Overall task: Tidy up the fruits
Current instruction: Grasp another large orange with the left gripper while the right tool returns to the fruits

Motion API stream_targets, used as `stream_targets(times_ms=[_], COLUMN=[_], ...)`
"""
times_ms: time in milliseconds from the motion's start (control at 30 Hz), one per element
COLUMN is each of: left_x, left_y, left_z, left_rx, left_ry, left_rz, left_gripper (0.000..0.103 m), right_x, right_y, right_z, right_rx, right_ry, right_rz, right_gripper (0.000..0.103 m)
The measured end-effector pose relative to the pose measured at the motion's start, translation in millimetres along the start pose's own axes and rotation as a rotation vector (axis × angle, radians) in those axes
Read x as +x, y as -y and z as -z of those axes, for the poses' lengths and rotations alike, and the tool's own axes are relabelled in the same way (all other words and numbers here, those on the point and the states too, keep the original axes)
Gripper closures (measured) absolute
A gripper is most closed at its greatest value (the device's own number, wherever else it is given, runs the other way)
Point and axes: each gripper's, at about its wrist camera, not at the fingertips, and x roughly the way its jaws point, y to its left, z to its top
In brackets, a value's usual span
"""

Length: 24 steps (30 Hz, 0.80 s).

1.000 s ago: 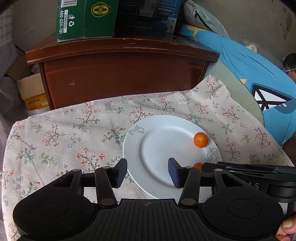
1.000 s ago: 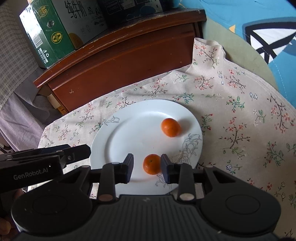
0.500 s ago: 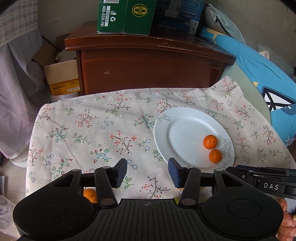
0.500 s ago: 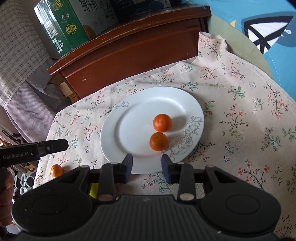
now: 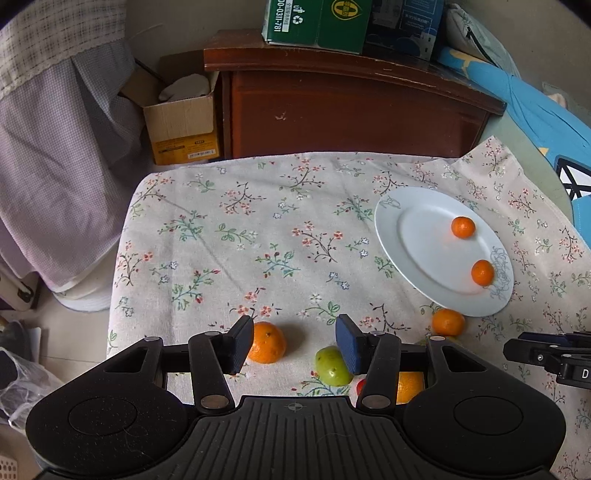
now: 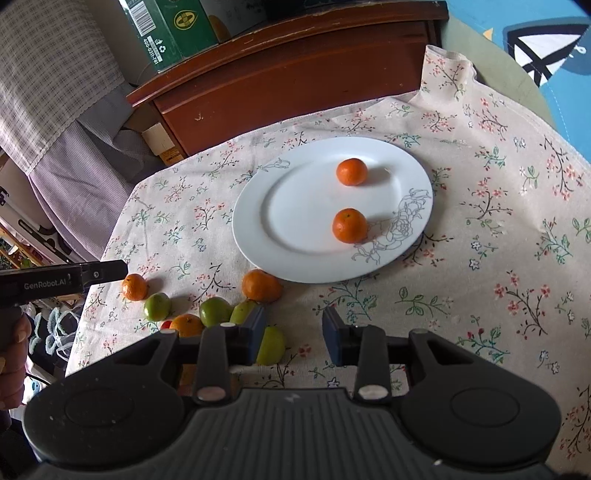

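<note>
- The left gripper (image 5: 294, 343) has its fingers spread wide and grasps nothing; a mandarin (image 5: 266, 342) lies on the cloth just beside its left pad (image 5: 240, 345), and a green fruit (image 5: 332, 365) sits partly behind its right pad (image 5: 348, 344).
- The right gripper (image 6: 294, 334) is likewise released and empty, hovering over bare floral tablecloth (image 6: 480, 258) near the plate's 6 o'clock edge.
- The white plate (image 6: 295, 206) holds two mandarins: one (image 6: 351, 171) toward the plate's 1 o'clock, the other (image 6: 349, 225) toward its 4 o'clock, a little apart from each other.
- In the right wrist view, a loose mandarin (image 6: 260, 285) lies on the cloth touching or just beside the plate rim at about 7 o'clock.
- Left of it lies a cluster: a green fruit (image 6: 215, 311), another green one (image 6: 157, 307), a mandarin (image 6: 135, 287) and an orange fruit (image 6: 186, 325), with a small red thing (image 6: 166, 325) tucked among them, too small to name.
- A further green fruit (image 6: 272, 345) lies half hidden by the right gripper's left finger.
- Beyond the cloth, at 12 o'clock, stands a dark wooden cabinet (image 5: 351, 107) with a green carton (image 5: 317, 20) on top.
</note>
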Motion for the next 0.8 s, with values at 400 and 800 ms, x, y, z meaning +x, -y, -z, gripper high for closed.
stream_targets(times_ms=[400,800], left_x=[29.0,49.6], left_y=[-6.5,-8.6], left_z=[8.4,9.4], left_rx=[-0.001,-0.019], left_ry=[-0.051,-0.083], left_rz=[-0.053,-0.074], left_gripper=[0.056,0.056], right_x=[13.9,27.6], right_y=[-10.1,-20.3], right_z=[20.2,19.7], right_rx=[-0.039,-0.096], right_ry=[-0.059,-0.070], right_rz=[-0.016,0.022], right_gripper=[0.068,0.068])
